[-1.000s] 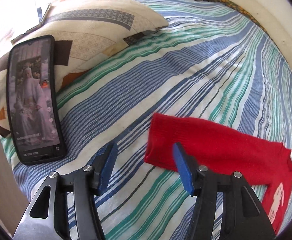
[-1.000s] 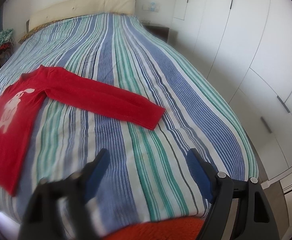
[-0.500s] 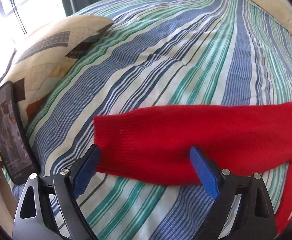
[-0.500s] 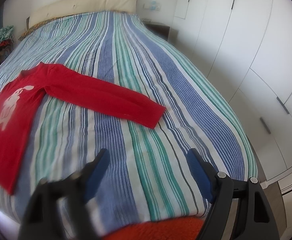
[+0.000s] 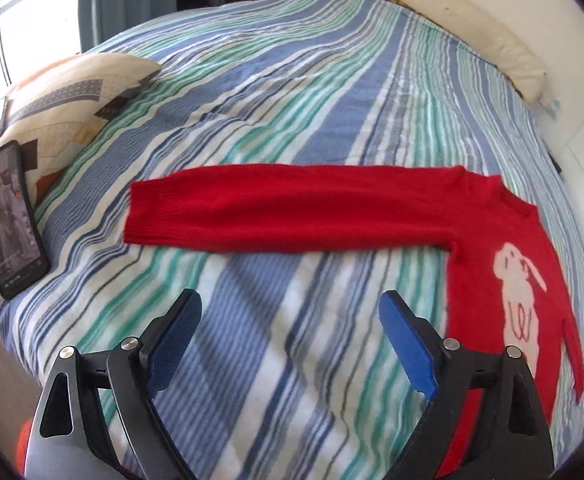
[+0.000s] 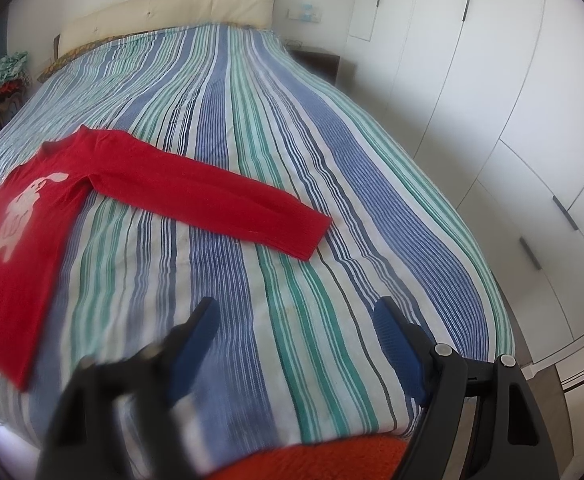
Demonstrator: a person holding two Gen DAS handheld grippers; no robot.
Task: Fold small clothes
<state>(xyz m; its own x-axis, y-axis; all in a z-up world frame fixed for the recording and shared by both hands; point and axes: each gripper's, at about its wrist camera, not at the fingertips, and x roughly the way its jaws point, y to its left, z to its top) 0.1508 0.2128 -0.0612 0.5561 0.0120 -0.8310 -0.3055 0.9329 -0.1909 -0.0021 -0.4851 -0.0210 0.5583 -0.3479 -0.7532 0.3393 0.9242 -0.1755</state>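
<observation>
A small red sweater [image 5: 292, 212] with a white rabbit print [image 5: 516, 292] lies flat on the striped bed [image 5: 292, 92], one sleeve stretched out to the left. My left gripper [image 5: 289, 316] is open and empty, above the bedspread just short of that sleeve. In the right wrist view the sweater [image 6: 195, 196] lies left of centre with its other sleeve reaching right. My right gripper [image 6: 296, 320] is open and empty, above the bed's near edge, short of the cuff.
A black phone [image 5: 9, 220] leans on a patterned pillow [image 5: 67, 96] at the bed's left. A cream headboard [image 6: 163, 12] is at the far end. White wardrobe doors [image 6: 512, 120] stand right of the bed. Something orange [image 6: 324, 460] shows under my right gripper.
My left gripper opened wider and pulled back from the sleeve cuff, swinging right so the sleeve and rabbit print show. My right gripper barely moved.
</observation>
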